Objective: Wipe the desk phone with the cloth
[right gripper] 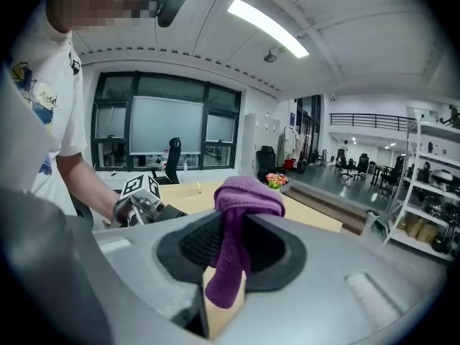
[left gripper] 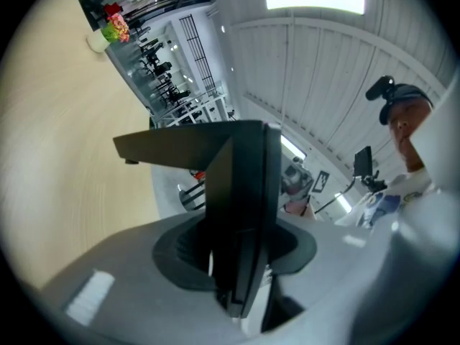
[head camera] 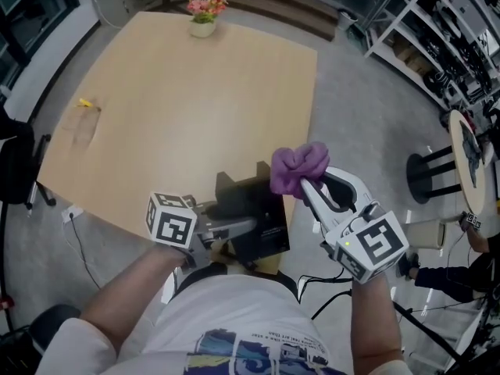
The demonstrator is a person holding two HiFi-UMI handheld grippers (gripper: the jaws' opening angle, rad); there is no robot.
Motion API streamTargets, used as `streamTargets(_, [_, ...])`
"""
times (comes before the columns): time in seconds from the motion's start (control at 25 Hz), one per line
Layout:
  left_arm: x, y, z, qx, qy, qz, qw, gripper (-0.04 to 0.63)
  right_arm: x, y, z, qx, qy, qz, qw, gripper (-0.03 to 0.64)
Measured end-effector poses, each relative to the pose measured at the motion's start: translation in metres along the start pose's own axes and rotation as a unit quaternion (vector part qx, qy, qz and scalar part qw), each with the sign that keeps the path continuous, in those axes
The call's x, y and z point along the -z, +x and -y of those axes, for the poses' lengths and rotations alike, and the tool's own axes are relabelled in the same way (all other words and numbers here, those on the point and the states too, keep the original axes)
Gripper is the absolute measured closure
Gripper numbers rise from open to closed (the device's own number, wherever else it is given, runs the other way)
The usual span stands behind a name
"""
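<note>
Currently: left gripper (head camera: 244, 228) clamped on desk phone (head camera: 259, 209), table (head camera: 180, 108) six o'clock edge; right gripper (head camera: 306, 187) pinching purple cloth (head camera: 299, 165) at phone's two o'clock; flower pot (head camera: 203, 26) at twelve.

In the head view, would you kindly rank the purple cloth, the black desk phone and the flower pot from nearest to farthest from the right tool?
1. Purple cloth: clamped in the right tool, at its tips.
2. Desk phone: just left of that tool, at the near edge of the table.
3. Flower pot: at the table's far edge.
</note>
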State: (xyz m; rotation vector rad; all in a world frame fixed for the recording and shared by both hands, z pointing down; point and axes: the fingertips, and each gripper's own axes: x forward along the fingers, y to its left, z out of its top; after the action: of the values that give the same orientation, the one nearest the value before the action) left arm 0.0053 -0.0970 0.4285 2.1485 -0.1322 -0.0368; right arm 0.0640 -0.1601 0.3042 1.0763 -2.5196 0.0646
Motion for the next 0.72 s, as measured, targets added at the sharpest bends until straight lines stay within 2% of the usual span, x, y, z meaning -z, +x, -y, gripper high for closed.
streamTargets(0.4, [-0.013, -0.013, -0.004, -0.008, -0.001, 0.026, 0.9996, 0.419, 0.071, -0.004, -0.034, -0.055, 0.033, -0.056, 0.996, 0.529])
streamTargets(0.72, [-0.032, -0.022, -0.01, -0.008, -0.001, 0.042, 0.9991, 0.417, 0.129, -0.032, -0.055, -0.072, 0.07, -0.117, 0.988, 0.529])
